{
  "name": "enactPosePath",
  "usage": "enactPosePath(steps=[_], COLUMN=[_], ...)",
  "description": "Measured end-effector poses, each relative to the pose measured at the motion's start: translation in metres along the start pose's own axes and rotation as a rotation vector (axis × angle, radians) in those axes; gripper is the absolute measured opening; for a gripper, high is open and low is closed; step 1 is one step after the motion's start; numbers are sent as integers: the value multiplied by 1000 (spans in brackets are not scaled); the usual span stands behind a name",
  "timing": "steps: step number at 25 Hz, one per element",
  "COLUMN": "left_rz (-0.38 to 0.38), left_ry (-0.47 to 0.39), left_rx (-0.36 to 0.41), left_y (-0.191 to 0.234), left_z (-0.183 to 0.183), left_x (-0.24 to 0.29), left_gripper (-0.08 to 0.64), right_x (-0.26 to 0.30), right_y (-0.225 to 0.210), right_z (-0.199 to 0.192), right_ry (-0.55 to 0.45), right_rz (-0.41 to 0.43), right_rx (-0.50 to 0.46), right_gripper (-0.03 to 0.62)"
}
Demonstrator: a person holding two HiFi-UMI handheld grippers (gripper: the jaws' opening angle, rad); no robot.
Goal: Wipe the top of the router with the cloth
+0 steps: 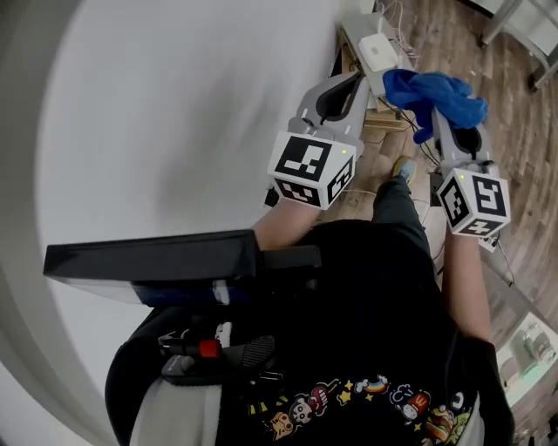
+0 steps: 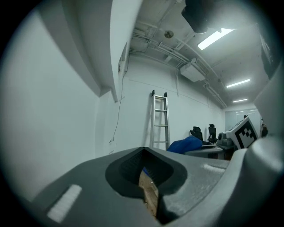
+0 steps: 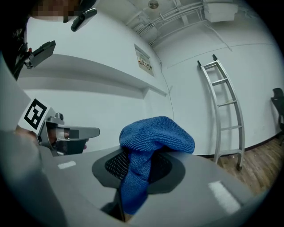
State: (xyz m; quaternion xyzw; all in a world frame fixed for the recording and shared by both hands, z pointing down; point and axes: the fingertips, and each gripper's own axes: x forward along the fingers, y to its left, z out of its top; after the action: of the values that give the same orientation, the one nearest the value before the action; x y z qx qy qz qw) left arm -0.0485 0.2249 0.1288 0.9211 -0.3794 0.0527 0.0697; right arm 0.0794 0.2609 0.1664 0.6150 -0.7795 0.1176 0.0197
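Note:
A white router (image 1: 379,50) lies on a small wooden stand (image 1: 384,122) by the wall, at the top of the head view. A blue cloth (image 1: 436,96) bunches just right of it, and my right gripper (image 1: 446,120) is shut on it. In the right gripper view the blue cloth (image 3: 148,146) folds over the right gripper's (image 3: 133,181) closed jaws. My left gripper (image 1: 353,83) is shut with nothing in it, its tip just below and left of the router. In the left gripper view the left gripper's (image 2: 148,177) jaws meet, with the cloth (image 2: 184,144) beyond.
A white wall (image 1: 174,113) fills the left side. Wooden floor (image 1: 514,87) lies to the right, with cables (image 1: 397,17) near the router. A metal ladder (image 3: 224,111) leans on the far wall. Black office chairs (image 2: 196,132) stand in the background.

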Motion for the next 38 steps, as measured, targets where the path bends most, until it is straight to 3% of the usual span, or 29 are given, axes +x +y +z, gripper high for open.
enactPosePath(steps=[4,11,20,25,31,34,38], left_rz=[55,115,178,189,135,150,201], left_ry=[17,98,129,149,162,187,213], left_rx=[-6,-2,-20,-69,-72,-45,-65], left_y=[2,13,59,117,212,248,289], left_z=[14,12,-14,-20,-11,-25,-62], left_x=[87,166,192,205,214,212,207], left_gripper=[0,0,0,0,0,0,0], right_x=[52,108,149,204,286,310,338], right_y=[-60,-123,-130,-124,-127,-123,-107], right_z=[15,2,-39,-44,-40,-62,-99], right_ry=[51,123,224,277,290,293,336], right_rz=[81,127,164,160,100,79,87], right_rx=[-32,8,30,18,-9,17,13], right_gripper=[118,118,118,118,118,118,118])
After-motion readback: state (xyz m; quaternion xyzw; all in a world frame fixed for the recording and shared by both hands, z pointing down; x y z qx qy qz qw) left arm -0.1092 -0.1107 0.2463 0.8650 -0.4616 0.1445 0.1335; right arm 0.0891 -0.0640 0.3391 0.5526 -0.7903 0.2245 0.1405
